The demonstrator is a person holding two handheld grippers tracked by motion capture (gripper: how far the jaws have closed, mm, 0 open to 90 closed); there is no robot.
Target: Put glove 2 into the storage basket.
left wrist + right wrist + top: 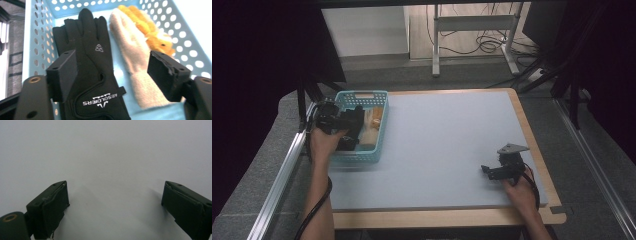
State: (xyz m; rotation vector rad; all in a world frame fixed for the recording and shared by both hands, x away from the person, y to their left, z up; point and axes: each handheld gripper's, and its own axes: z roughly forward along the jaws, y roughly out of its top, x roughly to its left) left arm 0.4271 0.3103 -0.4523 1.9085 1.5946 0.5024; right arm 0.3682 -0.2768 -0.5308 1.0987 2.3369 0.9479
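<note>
The right hand-held gripper [493,170] sits low over the bare grey table [447,145] near its front right corner, jaws spread wide, grasping nothing. Farther off, the left hand-held gripper [111,72] hangs over the blue basket [37,37] at the table's left edge, jaws wide apart and released, straddling a black glove [90,65]. A cream glove [135,57] lies just beside it, an orange plush piece [150,27] beyond.

The left hand [323,142] reaches forward at the table's left edge, holding the left gripper [113,72] with jaws spread wide, tilted downward. The right hand [520,192] rests low near the right front corner, its right gripper [115,207] also wide apart, pointing leftward.
</note>
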